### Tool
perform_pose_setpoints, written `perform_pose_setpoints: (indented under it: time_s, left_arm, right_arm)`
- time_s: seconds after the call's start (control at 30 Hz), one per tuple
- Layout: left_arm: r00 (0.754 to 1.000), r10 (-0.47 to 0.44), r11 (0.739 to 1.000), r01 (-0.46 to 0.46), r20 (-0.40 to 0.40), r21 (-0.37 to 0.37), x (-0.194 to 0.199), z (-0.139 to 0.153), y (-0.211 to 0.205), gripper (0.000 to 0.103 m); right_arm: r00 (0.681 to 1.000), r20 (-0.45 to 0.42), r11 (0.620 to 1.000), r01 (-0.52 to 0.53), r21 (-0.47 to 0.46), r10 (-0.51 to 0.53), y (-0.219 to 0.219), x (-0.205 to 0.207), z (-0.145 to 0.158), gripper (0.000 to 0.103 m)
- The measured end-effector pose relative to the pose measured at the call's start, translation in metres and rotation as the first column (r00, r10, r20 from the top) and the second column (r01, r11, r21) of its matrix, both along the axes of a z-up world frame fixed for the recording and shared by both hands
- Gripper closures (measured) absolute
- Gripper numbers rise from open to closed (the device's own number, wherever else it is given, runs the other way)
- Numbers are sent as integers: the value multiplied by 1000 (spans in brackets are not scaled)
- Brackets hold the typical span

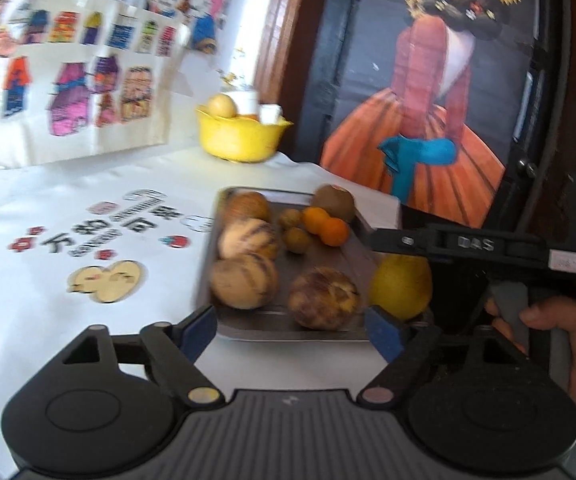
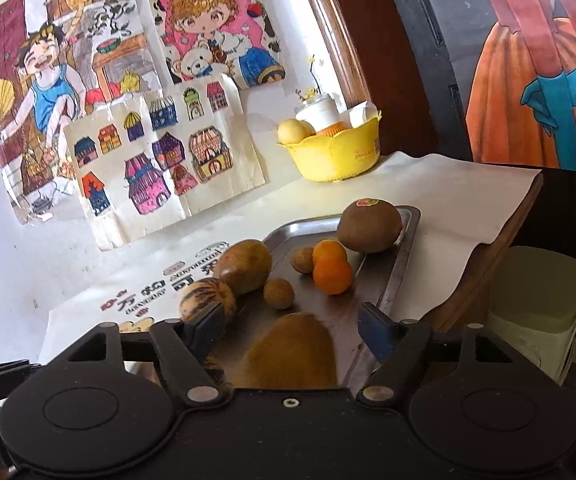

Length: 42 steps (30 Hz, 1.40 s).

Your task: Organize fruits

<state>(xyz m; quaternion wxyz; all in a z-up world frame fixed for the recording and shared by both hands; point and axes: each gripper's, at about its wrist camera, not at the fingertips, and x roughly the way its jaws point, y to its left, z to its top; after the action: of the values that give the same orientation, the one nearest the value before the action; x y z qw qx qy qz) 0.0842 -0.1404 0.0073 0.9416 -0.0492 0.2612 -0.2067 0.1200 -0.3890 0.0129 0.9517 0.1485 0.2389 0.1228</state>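
A steel tray (image 1: 248, 322) (image 2: 401, 264) on the white tablecloth holds several fruits: striped melons (image 1: 248, 238), two oranges (image 1: 325, 226) (image 2: 331, 266), a brown kiwi (image 1: 333, 202) (image 2: 367, 226), small brown fruits (image 2: 278, 292), a mottled round fruit (image 1: 323, 298) and a yellow pear (image 1: 401, 286). My left gripper (image 1: 291, 328) is open at the tray's near edge, empty. My right gripper (image 2: 291, 328) is open over the tray's near end, with a blurred yellow-brown fruit (image 2: 291, 354) between its fingers, untouched. The right gripper's body (image 1: 487, 256) shows in the left wrist view, above the pear.
A yellow bowl (image 1: 242, 136) (image 2: 339, 156) with fruit and white cups stands at the back by the wall. Children's drawings (image 2: 160, 152) lean against the wall. The table's right edge (image 2: 499, 240) drops off beside a pale green bin (image 2: 535, 304).
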Motion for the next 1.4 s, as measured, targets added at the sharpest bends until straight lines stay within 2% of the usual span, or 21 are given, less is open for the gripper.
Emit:
perform_pose_setpoints:
  time_s: [0.13, 0.23, 0.53, 0.9, 1.4]
  left_arm:
    - [998, 66, 997, -65, 11, -28, -10, 8, 22, 5]
    - [995, 100, 994, -99, 21, -43, -17, 14, 36, 1]
    - [984, 175, 983, -173, 35, -56, -36, 25, 71, 0]
    - [974, 220, 975, -219, 47, -28, -65, 26, 108, 0]
    - [966, 252, 968, -252, 48, -15, -94, 11, 140, 0]
  right_arm:
    - [999, 33, 1000, 27, 11, -27, 10, -20, 7, 19]
    - [997, 54, 999, 49, 13, -49, 20, -37, 12, 15]
    - [989, 86, 993, 120, -6, -119, 57, -87, 28, 1]
    - [978, 115, 979, 184, -91, -173, 109, -142, 45, 1]
    - [979, 137, 966, 175, -192, -151, 166, -185, 34, 1]
